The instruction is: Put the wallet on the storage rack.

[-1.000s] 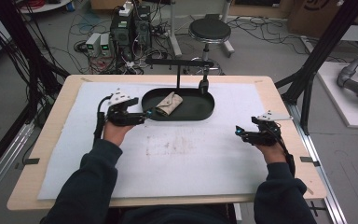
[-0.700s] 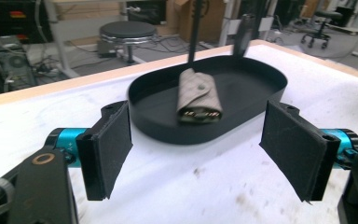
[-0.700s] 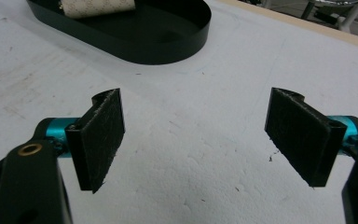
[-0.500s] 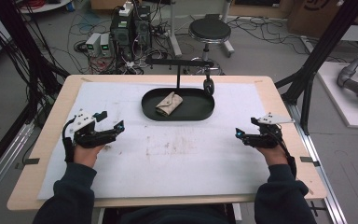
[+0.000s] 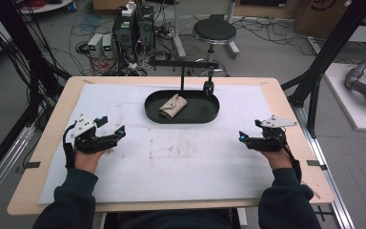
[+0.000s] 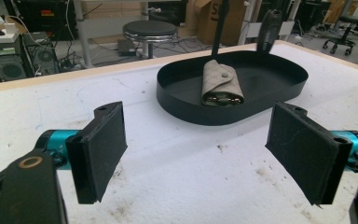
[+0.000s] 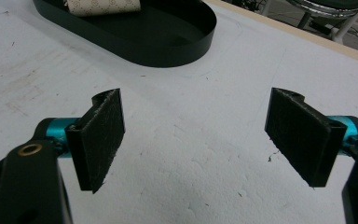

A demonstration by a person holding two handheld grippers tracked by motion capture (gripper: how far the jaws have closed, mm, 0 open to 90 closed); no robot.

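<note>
Folded beige fabric pouch (image 6: 221, 87), oval black tray (image 6: 186, 109).

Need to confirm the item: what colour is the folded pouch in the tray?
Beige-grey pouch, with a snap button; black tray. Left gripper view shows it best.

In the right gripper view we see the beige pouch (image 7: 103, 5) beyond the open jaws cut by the top edge, and the black tray's (image 7: 168, 44) far side also.

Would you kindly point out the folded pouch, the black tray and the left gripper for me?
folded pouch (image 6: 221, 83), left gripper view, on its snap flap.
black tray (image 5: 209, 113), high view, on its bare floor at the right end.
left gripper (image 5: 110, 130), high view, midway between its fingertips.
</note>
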